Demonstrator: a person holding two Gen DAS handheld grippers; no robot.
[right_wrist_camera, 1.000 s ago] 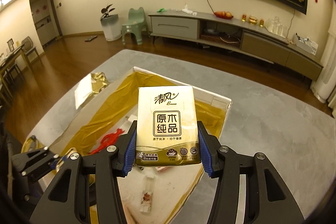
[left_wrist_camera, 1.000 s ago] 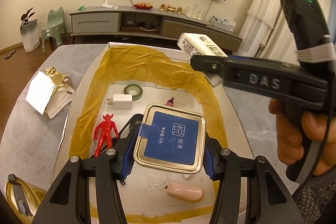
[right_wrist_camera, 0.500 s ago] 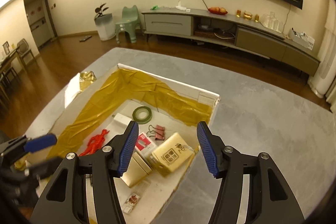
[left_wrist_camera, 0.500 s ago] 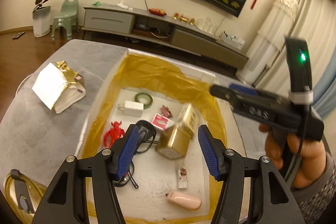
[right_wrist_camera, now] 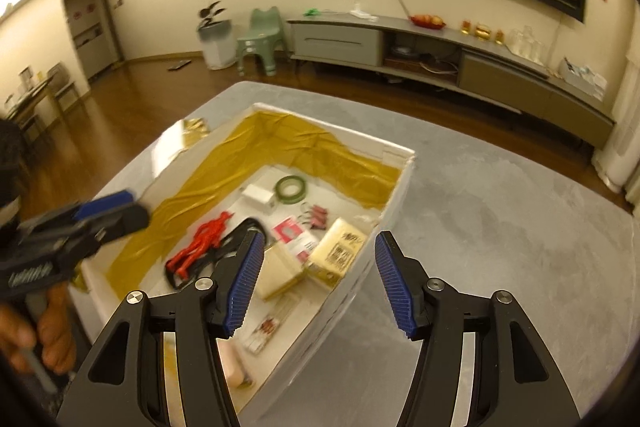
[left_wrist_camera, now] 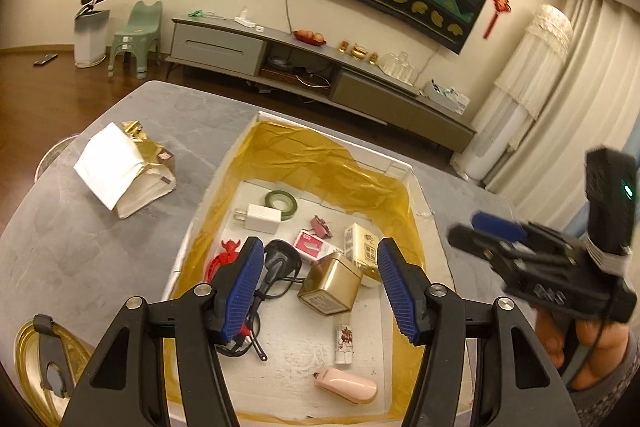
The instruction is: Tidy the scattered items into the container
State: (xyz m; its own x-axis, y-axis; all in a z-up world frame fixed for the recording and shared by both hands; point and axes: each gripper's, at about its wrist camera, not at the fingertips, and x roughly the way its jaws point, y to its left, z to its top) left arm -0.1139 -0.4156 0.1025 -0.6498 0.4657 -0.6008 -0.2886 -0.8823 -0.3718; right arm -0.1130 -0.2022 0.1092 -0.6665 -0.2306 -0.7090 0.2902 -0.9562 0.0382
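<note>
Both grippers hang above the box with nothing held: the left gripper has its fingers spread wide, and so does the right gripper. Inside the box, the gold tin lies tilted beside the tissue pack, on the grey table.

We had the left gripper spread wide, nothing between its blue pads. The right gripper was spread wide too, with no load. Our right hand wrapped its handle at the right edge of the left view; our left hand showed low left, blurred.
</note>
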